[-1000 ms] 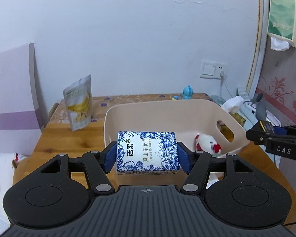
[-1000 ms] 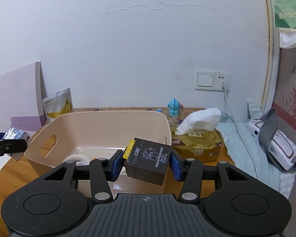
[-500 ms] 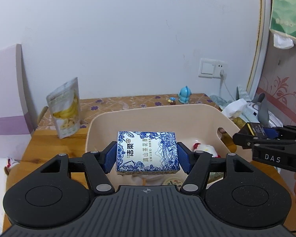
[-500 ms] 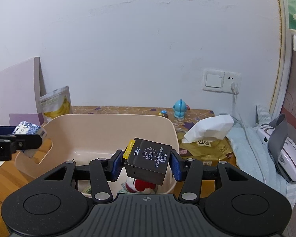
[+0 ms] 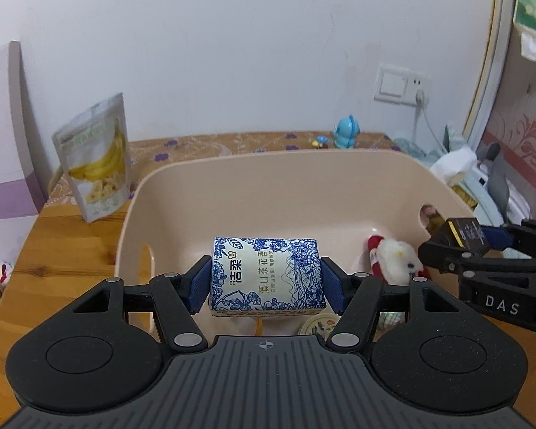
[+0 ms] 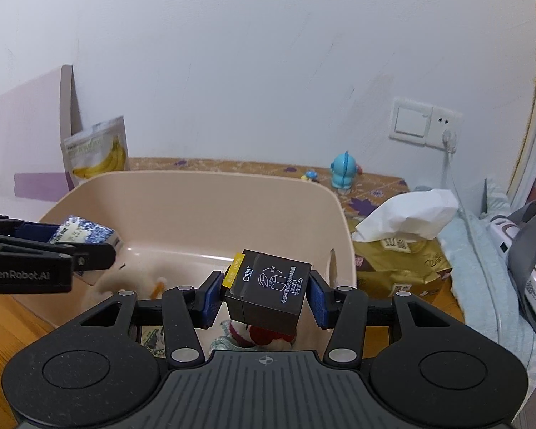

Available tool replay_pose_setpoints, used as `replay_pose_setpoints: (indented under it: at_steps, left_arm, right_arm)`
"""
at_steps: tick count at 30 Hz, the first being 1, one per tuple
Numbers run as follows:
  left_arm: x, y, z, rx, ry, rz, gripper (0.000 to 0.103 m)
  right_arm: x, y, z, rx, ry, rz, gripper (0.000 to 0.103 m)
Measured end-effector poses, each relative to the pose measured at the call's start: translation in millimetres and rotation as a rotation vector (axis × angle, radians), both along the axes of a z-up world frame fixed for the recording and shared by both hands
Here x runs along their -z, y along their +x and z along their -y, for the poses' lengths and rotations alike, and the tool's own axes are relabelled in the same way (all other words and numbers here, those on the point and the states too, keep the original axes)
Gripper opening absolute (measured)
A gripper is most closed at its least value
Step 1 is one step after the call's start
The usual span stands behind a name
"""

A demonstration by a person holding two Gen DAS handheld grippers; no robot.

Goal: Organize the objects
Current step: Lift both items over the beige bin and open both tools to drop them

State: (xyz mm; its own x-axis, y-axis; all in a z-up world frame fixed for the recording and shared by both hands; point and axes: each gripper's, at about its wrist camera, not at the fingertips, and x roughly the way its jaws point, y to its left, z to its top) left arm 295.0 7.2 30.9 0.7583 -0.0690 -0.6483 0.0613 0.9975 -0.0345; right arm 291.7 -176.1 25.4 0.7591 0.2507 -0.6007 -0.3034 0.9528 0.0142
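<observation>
Left wrist: beige bin (image 5: 203, 193) with plush toy (image 5: 393, 257); claws clenched on tissue pack (image 5: 266, 275), black box (image 6: 268, 291).

My left tool (image 5: 266, 279) is matt black plastic with ribbed blue pads (image 5: 200, 283), pressing a glossy printed paper pack (image 5: 266, 274). My right tool (image 6: 267, 295) pinches a matt dark carton (image 6: 268, 293). The beige bin (image 5: 268, 186) is smooth plastic; the table (image 5: 68, 246) is varnished wood.
</observation>
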Motion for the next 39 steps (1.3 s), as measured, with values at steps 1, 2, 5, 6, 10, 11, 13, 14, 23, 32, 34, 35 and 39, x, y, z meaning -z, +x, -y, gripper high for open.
replay_pose_setpoints:
  at_steps: [1,2,5,6,10,11,13,14,23,32,34,35,39]
  left_arm:
    - [2.2,2.4,0.8,0.004,0.005,-0.008,0.064]
    - [4.5,5.0,1.7,0.009,0.009,-0.021,0.064]
    - [12.1,11.8,3.9,0.025,0.013,-0.063,0.064]
    - [14.8,13.9,4.3,0.027,0.016,-0.075,0.064]
    - [21.5,18.6,4.9,0.024,0.024,-0.097,0.065]
    - [22.5,19.4,4.9,0.024,0.025,-0.102,0.065]
    - [23.8,21.1,4.5,0.02,0.023,-0.112,0.065]
    - [24.0,22.1,4.5,0.019,0.023,-0.116,0.065]
    - [16.5,20.5,3.5,0.014,0.035,-0.105,0.072]
    - [-2.3,10.3,2.9,0.006,0.048,-0.052,0.077]
    - [-5.6,7.5,1.9,0.004,0.048,-0.042,0.077]
    - [-7.7,5.6,1.5,0.002,0.048,-0.038,0.077]
    - [-17.6,-4.5,0.1,-0.001,0.044,-0.013,0.077]
  right_arm:
    - [1.4,1.8,0.0,0.004,0.001,-0.008,0.047]
    - [2.6,3.4,0.1,0.004,0.004,-0.014,0.047]
    - [6.2,7.9,-1.8,-0.007,-0.003,-0.036,0.047]
    - [7.9,9.1,-3.1,-0.013,-0.01,-0.043,0.047]
    - [13.6,11.8,-7.8,-0.029,-0.034,-0.059,0.047]
    - [13.8,11.8,-8.9,-0.029,-0.042,-0.06,0.047]
    - [14.2,12.3,-10.8,-0.037,-0.047,-0.066,0.047]
    - [14.3,12.6,-11.9,-0.041,-0.05,-0.07,0.047]
    - [9.9,12.1,-8.0,-0.024,-0.058,-0.072,0.061]
    - [-6.6,3.2,3.3,0.003,-0.04,-0.022,0.081]
    - [-9.7,0.3,4.7,-0.002,-0.027,-0.016,0.088]
    - [-11.5,-1.5,5.6,-0.004,-0.018,-0.013,0.089]
    - [-21.2,-11.2,8.5,0.012,-0.018,0.024,0.097]
